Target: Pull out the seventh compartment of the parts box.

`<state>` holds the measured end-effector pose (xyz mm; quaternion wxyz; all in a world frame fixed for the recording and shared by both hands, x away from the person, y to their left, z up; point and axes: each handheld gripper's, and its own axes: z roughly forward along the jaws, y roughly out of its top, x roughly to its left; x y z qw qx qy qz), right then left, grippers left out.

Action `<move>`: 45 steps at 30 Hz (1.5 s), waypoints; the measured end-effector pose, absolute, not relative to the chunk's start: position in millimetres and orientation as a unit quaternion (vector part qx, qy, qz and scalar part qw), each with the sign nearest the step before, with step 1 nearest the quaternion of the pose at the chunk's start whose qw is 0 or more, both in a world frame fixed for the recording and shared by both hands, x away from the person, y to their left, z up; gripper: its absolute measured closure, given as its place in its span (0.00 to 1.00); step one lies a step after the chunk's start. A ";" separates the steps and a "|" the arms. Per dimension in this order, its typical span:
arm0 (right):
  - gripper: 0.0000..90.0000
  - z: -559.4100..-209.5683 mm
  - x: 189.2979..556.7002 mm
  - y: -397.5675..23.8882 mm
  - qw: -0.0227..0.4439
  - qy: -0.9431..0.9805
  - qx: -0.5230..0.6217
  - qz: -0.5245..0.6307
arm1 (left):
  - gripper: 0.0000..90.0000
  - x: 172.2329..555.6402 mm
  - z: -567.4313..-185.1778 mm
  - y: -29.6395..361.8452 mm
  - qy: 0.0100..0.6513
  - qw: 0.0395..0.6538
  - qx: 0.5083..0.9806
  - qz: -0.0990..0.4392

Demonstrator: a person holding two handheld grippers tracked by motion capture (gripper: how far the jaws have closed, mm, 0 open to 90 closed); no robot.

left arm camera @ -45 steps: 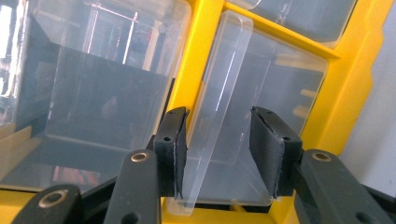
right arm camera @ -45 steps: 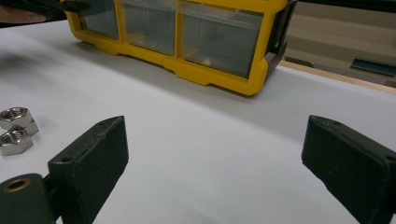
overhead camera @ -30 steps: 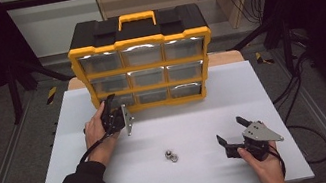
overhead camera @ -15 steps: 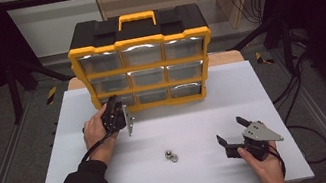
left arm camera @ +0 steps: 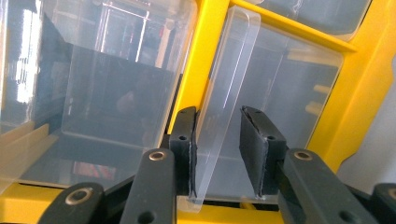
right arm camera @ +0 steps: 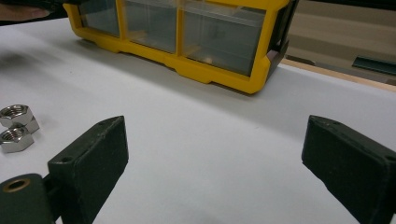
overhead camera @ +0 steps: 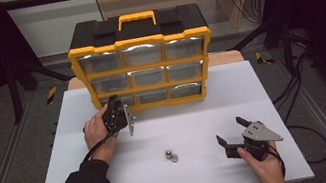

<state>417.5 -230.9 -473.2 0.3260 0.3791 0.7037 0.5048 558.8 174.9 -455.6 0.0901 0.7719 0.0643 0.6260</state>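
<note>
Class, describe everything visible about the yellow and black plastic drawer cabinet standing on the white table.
The yellow and black plastic drawer cabinet stands upright at the far edge of the white table. It has a black top, a yellow carry handle and nine clear drawers in three rows. The left gripper has been closing on the clear pull tab of the bottom-left drawer; one pad touches the tab, the other looks just clear.

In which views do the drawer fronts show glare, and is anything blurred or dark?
High view: the top row of clear drawers reflects bright light, and the room around the table is dark. Left gripper view: a white streak of glare lies on the clear drawer at the left edge. Right gripper view: the two nuts look sharp, the background beyond the organizer soft.
</note>
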 end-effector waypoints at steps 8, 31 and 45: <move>0.08 -473.3 417.4 -231.0 0.324 0.704 0.380 0.505 | 0.79 558.9 -455.3 171.9 0.065 0.081 0.767 0.633; 0.08 -473.2 417.0 -231.7 0.324 0.704 0.381 0.505 | 0.81 558.5 -456.2 170.5 0.059 0.075 0.765 0.637; 0.08 -473.8 417.7 -232.0 0.325 0.704 0.381 0.504 | 0.84 556.6 -455.0 169.6 0.047 0.067 0.764 0.641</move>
